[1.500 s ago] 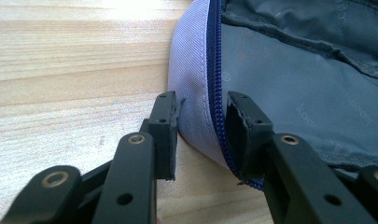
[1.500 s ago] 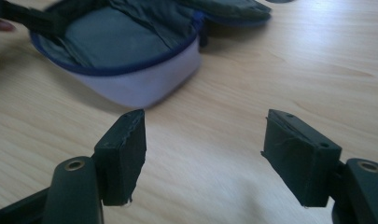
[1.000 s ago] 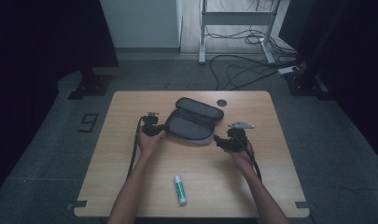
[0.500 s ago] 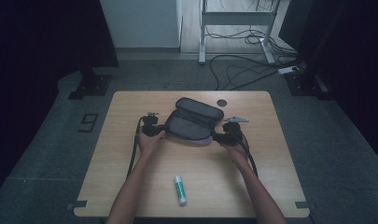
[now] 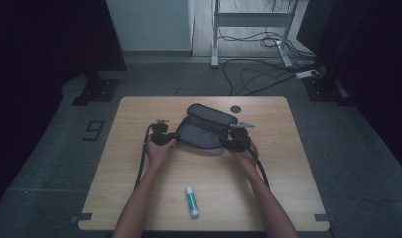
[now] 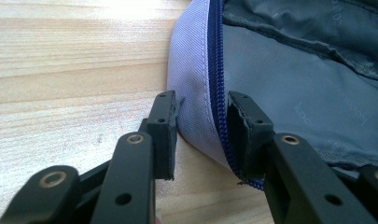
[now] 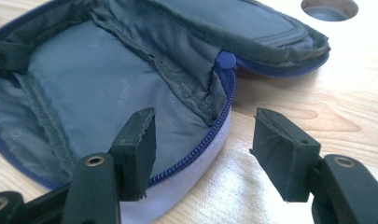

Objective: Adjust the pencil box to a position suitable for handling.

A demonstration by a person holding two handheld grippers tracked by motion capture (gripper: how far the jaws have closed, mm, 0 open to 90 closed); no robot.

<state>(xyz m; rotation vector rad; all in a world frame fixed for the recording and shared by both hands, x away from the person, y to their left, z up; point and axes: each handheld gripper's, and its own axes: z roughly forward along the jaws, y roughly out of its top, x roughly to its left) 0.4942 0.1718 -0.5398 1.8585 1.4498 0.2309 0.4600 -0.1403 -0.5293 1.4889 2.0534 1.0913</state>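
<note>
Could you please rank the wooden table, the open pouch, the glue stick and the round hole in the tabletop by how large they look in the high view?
1. wooden table
2. open pouch
3. glue stick
4. round hole

The last two look close in area; the glue stick lies nearer the camera, so that order is unsure.

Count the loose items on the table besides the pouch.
1. A glue stick lies near the table's front edge, apart from the open pouch. The pouch could hide something small behind it.
</note>
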